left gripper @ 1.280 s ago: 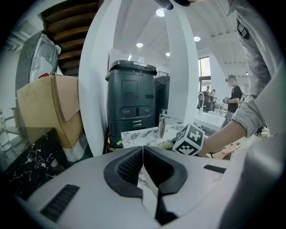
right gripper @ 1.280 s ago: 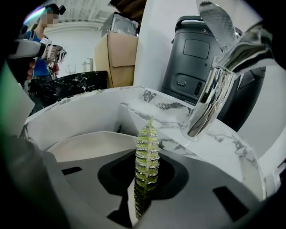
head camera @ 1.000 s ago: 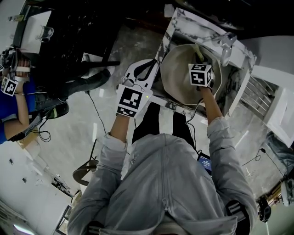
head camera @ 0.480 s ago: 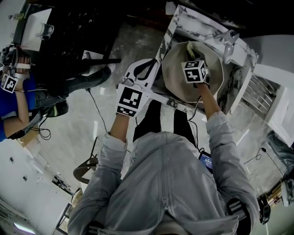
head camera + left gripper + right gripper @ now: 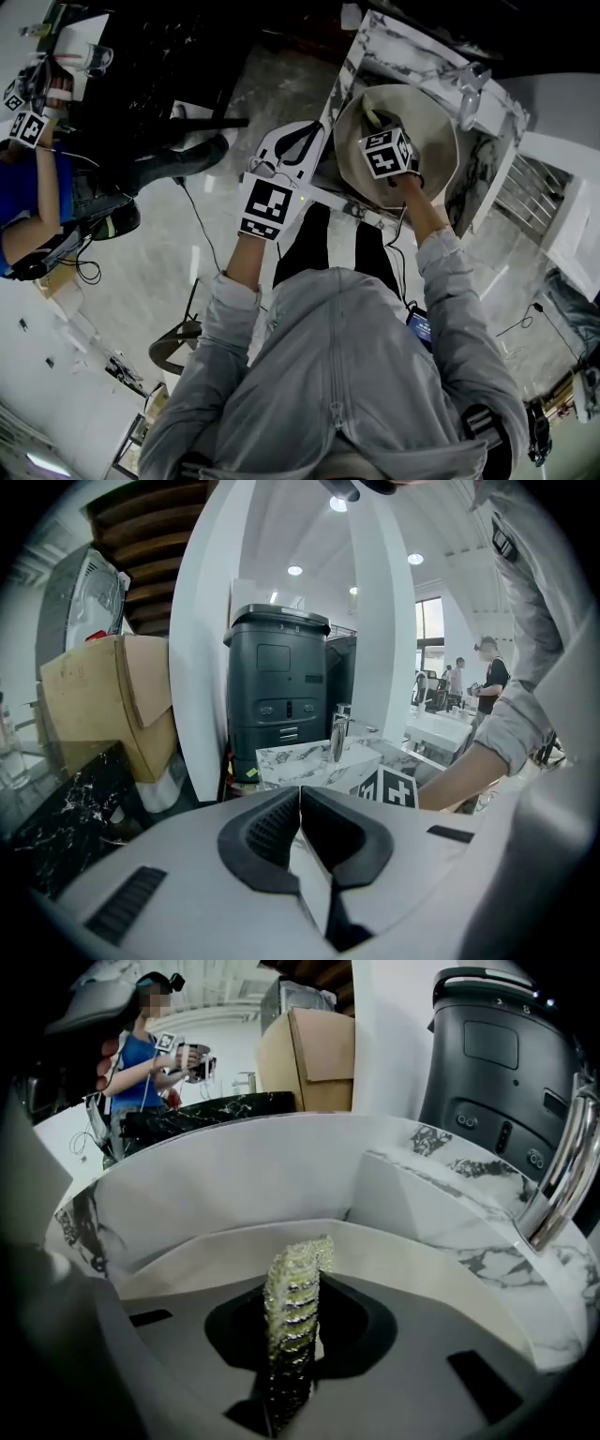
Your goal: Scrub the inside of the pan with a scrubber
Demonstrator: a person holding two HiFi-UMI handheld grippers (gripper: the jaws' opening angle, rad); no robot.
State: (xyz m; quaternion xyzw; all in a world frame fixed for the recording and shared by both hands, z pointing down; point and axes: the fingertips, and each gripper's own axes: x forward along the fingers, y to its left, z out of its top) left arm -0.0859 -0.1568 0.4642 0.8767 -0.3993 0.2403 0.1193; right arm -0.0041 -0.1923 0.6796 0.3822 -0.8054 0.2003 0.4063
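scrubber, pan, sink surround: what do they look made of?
Scrubber: yellow-green mesh, plastic-looking, with glinting ribbed strands; a sponge core is possible.
Pan: matte cream with an even, unglossy surface. Could be coated metal or ceramic; cannot tell which.
Sink surround: white with grey veins and a slight sheen, so marble or a marble-look material.

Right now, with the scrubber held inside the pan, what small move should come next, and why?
Likely sweep the scrubber across the pan's inner wall in a short stroke. The right gripper is shut on the scrubber, its tip points at the pan's pale inside, and the pan sits in the sink; whether the tip touches it, I cannot tell.
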